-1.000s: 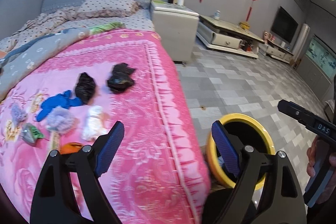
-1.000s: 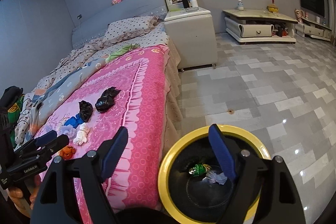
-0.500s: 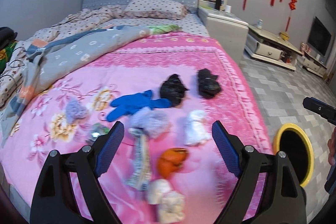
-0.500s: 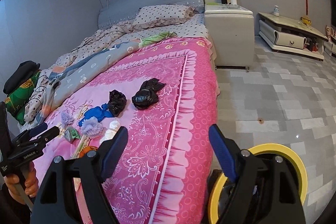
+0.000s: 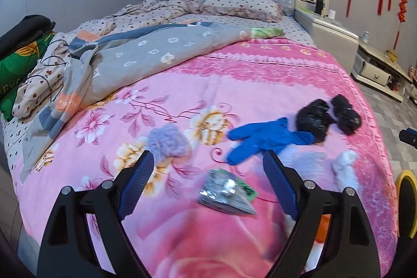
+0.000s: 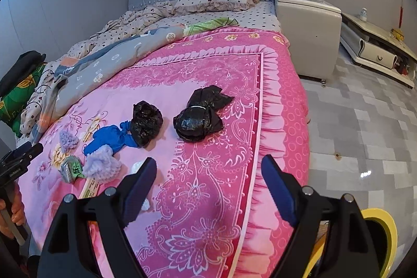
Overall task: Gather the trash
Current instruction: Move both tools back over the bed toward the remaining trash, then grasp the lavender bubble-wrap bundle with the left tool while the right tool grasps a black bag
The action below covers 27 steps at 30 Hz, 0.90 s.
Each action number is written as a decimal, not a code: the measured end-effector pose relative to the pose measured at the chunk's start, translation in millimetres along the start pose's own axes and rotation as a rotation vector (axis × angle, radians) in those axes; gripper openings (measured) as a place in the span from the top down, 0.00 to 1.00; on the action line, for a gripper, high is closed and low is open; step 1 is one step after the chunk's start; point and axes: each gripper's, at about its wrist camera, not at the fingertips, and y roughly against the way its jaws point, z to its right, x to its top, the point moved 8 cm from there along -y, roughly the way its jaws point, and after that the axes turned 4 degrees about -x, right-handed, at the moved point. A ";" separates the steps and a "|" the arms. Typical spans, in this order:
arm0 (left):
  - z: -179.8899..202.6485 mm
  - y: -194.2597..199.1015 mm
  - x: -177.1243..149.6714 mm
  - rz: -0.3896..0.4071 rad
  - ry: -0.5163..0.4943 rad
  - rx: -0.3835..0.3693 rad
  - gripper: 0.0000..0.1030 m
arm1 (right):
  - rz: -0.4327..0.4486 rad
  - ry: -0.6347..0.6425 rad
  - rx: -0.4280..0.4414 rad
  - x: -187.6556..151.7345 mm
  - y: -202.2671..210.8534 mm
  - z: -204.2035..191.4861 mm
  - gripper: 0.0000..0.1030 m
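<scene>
We see both grippers spread and empty: left gripper [image 5: 208,173] over the silver-green wrapper [image 5: 226,191], right gripper [image 6: 208,179] over the pink bedspread [image 6: 208,199]. Only the left view shows the wrapper between its fingers; only the right view shows both black bags [image 6: 198,116] sharply, beside the blue glove [image 6: 109,138] and lilac tufts [image 6: 101,166]. The yellow bin [image 6: 380,226] sits on the floor by the bed's edge, its inside hidden now. A second ago its interior held a green wrapper and white scrap; both grippers have since swung from bin to bed.
</scene>
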 end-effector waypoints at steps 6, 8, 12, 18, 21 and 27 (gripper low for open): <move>-35.6 -39.0 2.0 -0.036 0.032 0.053 0.21 | -0.013 0.019 -0.014 17.1 -37.5 -9.1 0.23; -44.1 -51.9 1.7 -0.049 0.030 0.073 0.21 | -0.020 0.021 -0.018 21.8 -49.6 -11.3 0.23; -58.0 -73.6 1.4 -0.070 0.050 0.094 0.21 | -0.030 0.020 -0.027 30.7 -69.7 -12.3 0.23; -72.7 -101.0 4.7 -0.091 0.072 0.121 0.21 | -0.055 0.012 -0.043 40.3 -100.1 -9.6 0.23; -77.7 -112.2 4.9 -0.103 0.085 0.123 0.21 | -0.068 0.016 -0.058 44.8 -115.9 -8.4 0.23; -90.0 -135.1 4.1 -0.125 0.105 0.130 0.21 | -0.088 0.023 -0.083 50.1 -143.0 -7.4 0.23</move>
